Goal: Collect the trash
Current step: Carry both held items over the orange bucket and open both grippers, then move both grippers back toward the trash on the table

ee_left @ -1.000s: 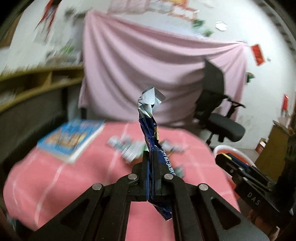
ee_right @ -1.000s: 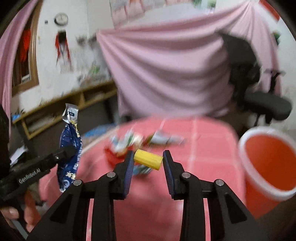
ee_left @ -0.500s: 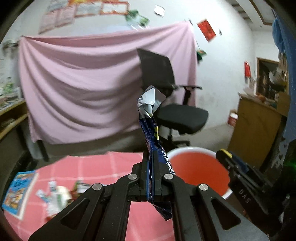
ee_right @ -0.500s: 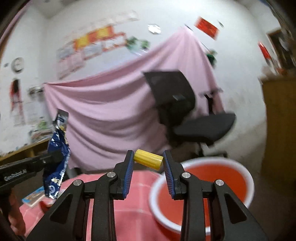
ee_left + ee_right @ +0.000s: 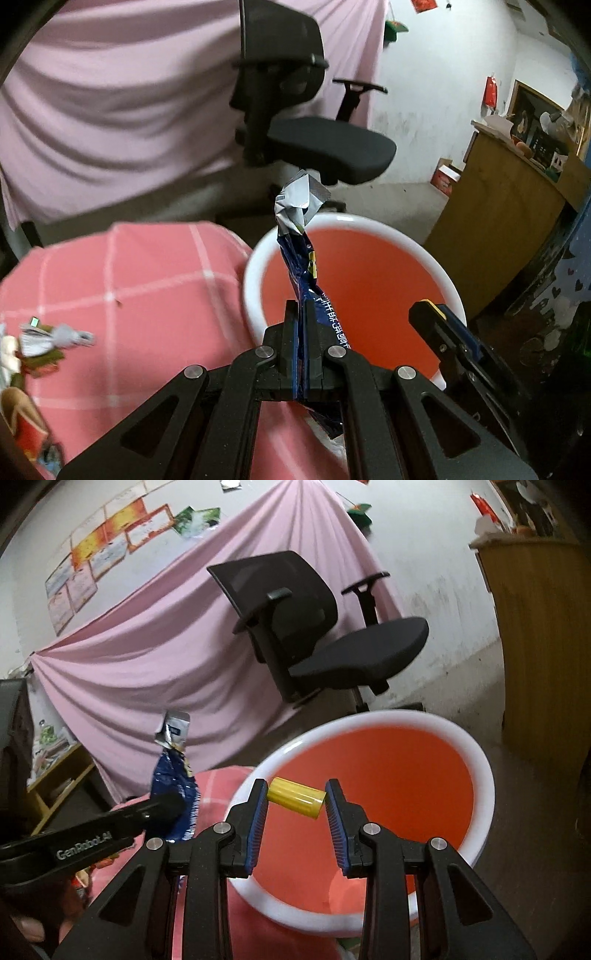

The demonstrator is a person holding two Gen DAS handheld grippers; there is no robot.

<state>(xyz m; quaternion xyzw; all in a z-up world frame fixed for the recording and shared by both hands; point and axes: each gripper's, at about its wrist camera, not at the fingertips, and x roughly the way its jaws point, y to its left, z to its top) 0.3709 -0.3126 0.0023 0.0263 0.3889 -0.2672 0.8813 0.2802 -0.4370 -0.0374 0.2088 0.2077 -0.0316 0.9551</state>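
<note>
Left hand-held gripper (image 5: 301,343) pinches blue wrapper (image 5: 303,280) — right hand-held gripper (image 5: 295,803) clamps yellow tube (image 5: 296,803).

"GenRobot.AI" in white on the left claw (image 5: 168,805) arm, wrapper (image 5: 314,295) print unreadable

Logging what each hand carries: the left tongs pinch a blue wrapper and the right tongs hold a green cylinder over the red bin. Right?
Not quite: the cylinder in the right tongs is yellow, not green, as the right wrist view shows. The left tongs do pinch a blue wrapper, and the red bin lies below.
</note>
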